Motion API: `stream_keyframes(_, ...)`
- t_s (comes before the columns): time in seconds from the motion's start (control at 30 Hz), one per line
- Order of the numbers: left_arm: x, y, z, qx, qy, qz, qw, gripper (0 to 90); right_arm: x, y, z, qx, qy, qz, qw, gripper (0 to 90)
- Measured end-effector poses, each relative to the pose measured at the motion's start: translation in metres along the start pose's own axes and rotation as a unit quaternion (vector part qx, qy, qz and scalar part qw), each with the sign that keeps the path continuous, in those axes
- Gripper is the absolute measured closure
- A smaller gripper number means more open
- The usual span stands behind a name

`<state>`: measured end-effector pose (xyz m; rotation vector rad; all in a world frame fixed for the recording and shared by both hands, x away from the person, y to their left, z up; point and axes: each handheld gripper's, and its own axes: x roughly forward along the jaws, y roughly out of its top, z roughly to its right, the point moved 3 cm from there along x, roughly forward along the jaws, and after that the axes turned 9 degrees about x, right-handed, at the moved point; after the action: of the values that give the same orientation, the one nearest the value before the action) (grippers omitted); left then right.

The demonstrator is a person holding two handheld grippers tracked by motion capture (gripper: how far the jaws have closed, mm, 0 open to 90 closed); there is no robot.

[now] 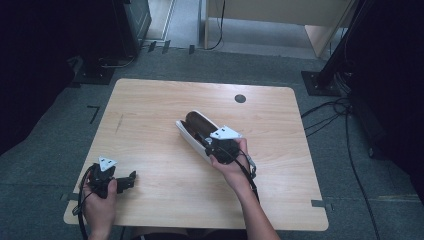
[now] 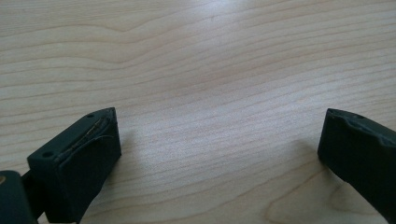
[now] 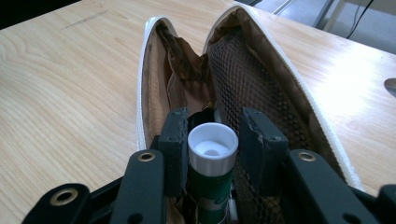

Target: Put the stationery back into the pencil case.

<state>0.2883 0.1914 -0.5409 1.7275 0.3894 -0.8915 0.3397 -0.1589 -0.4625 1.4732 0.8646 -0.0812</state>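
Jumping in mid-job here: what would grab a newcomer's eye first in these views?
The open white pouch at the middle of the wooden table, with its brown mesh lining. The right gripper reaches into its mouth, and a green tube with a white cap stands between the jaws. The left gripper sits open over bare wood at the table's near left corner.

Black two-jaw grippers are being carried: the left gripper (image 1: 131, 180) and right gripper (image 1: 202, 138), each topped by a grey three-cornered plate, trailed by black cable; brass-ringed screw holes are showing.

No readable text; green tube (image 3: 211, 186) bears pale print, too blurred to read.
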Motion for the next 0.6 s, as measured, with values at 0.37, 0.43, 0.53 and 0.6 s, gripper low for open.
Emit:
stream_keyframes(0.37,0.0,0.0,0.0,0.001,0.0,0.0,1.0,0.0,-0.006,0.005,0.001,0.002,-0.009,0.028,0.9996,67.4)
stream_keyframes(0.43,0.0,0.0,0.0,0.0,0.0,0.0,1.0,0.0,-0.008,0.006,0.002,0.005,-0.007,0.033,0.9994,67.3)
stream_keyframes(0.53,0.0,0.0,0.0,0.0,0.0,0.0,1.0,0.0,-0.011,0.008,0.004,0.006,-0.009,0.039,0.9992,67.4)
stream_keyframes(0.6,0.0,0.0,0.0,0.0,0.0,0.0,1.0,0.0,-0.014,0.008,0.004,0.007,-0.01,0.041,0.9991,67.4)
